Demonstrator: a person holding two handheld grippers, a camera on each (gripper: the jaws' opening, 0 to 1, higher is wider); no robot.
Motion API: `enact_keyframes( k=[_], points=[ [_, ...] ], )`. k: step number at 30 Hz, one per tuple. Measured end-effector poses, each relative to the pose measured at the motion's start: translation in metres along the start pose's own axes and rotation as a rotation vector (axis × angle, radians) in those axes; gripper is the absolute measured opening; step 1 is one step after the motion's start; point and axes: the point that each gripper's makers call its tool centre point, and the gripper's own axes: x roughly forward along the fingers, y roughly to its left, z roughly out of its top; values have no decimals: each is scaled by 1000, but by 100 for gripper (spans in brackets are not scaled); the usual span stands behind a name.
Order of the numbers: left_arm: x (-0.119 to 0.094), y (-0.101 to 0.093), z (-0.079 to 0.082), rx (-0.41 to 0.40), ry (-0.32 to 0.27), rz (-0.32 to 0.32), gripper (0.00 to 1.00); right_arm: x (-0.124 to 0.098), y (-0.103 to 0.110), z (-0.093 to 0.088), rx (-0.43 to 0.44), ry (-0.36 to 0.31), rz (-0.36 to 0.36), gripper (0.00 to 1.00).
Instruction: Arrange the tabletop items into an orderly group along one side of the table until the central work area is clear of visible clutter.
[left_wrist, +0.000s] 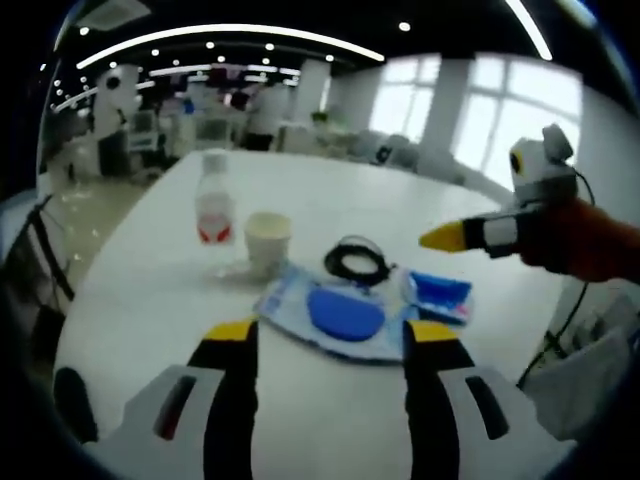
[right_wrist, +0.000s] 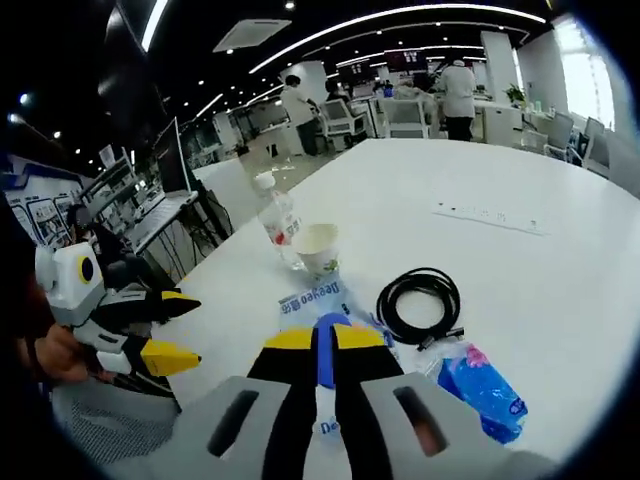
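— What's the biggest thing here?

— The room: an open office, strip lights curving across a dark ceiling, bright windows, desks and people at the far end. Next, the table, white, smooth, matte, with rounded edges.

— And on it?

— All clustered near the table's near edge. A flat clear plastic packet with blue print, a blue oval pad showing inside. A black cable, coiled in a loop, just beside the packet. A crinkled blue wrapper, close to the coil. A clear water bottle, upright, red and white label, white cap. A pale paper cup, upright, right beside the bottle.

— The grippers?

— Left gripper: black jaws with yellow tips, spread wide, holding nothing, hanging above the table short of the packet. Right gripper: jaws pressed together, yellow tips almost touching, over the blue pad; I see nothing held between them. It also shows from the side in the left gripper view, above the table.
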Motion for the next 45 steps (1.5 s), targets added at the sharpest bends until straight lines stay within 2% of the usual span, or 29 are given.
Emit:
enact_keyframes(
  k=[2, 5, 8, 16, 19, 21, 23, 24, 27, 28, 31, 33, 34, 45],
  points=[
    [-1, 0, 2, 3, -6, -2, 55, 13, 1, 12, -22, 3, 3, 0],
    [-2, 0, 3, -6, -15, -4, 55, 27, 2, 21, -35, 13, 8, 2],
    [-2, 2, 4, -29, -23, -3, 54, 53, 5, 34, -81, 35, 19, 5],
    [-2, -1, 4, -42, -29, -6, 54, 100, 11, 49, -155, 115, 45, 27],
    [-2, -2, 3, -35, -23, -2, 55, 117, 9, 51, -171, 141, 39, 31],
    [-2, -1, 2, -38, -22, -1, 55, 134, -1, 52, -172, 165, 31, 31],
    [-3, 0, 2, -54, -26, 2, 55, 150, -16, 51, -161, 193, 4, 31],
    [-3, 1, 3, -54, -27, 5, 54, 139, -10, 46, -149, 212, -12, 28],
    [-3, 4, 4, -70, -34, 12, 54, 151, -22, 42, -119, 244, -40, 23],
    [-3, 5, 4, -74, -35, 14, 53, 162, -29, 42, -113, 255, -41, 22],
    [-1, 7, 3, -81, -36, 14, 53, 167, -31, 36, -91, 281, -43, 18],
    [1, 7, 4, -81, -38, 14, 52, 180, -39, 35, -72, 298, -44, 8],
    [2, 8, 4, -81, -38, 13, 52, 178, -37, 32, -67, 310, -40, 4],
    [1, 9, 2, -82, -38, 10, 51, 176, -39, 43, -43, 272, -80, 1]
  ],
)
